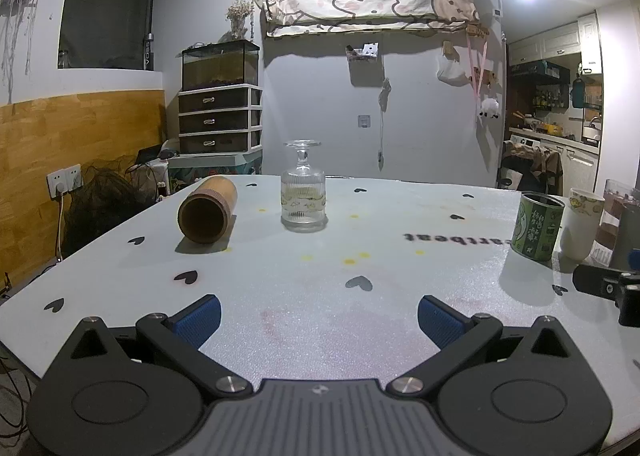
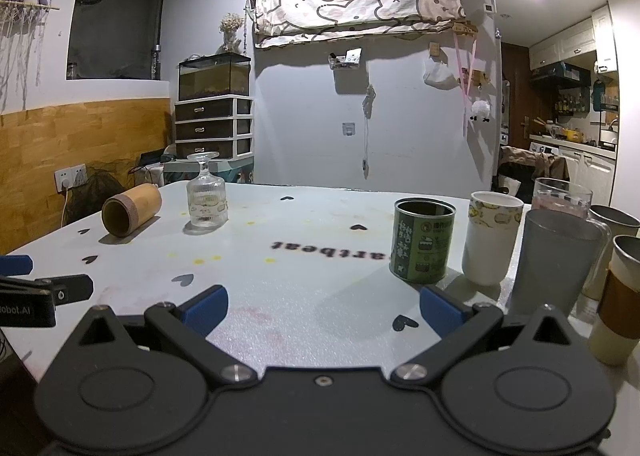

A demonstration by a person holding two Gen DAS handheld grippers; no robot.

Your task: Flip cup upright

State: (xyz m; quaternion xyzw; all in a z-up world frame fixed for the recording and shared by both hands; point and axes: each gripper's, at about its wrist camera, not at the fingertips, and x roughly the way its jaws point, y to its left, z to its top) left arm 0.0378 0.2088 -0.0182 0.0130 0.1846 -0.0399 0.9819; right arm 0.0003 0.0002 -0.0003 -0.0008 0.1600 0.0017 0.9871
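Note:
A clear ribbed stemmed glass cup [image 1: 303, 192] stands upside down on the white table [image 1: 320, 296], foot up; it also shows in the right wrist view [image 2: 206, 196]. A brown bamboo cup [image 1: 208, 210] lies on its side to its left, mouth toward me, also in the right wrist view [image 2: 130, 209]. My left gripper [image 1: 318, 316] is open and empty, low over the table's near edge, well short of both cups. My right gripper [image 2: 324, 308] is open and empty, beside it to the right.
A green tin [image 2: 424, 240], a white mug [image 2: 492, 242], a grey cup [image 2: 554, 260] and several more cups [image 2: 618, 296] stand upright at the table's right side. The green tin [image 1: 538, 226] also shows in the left wrist view. The table carries black heart prints.

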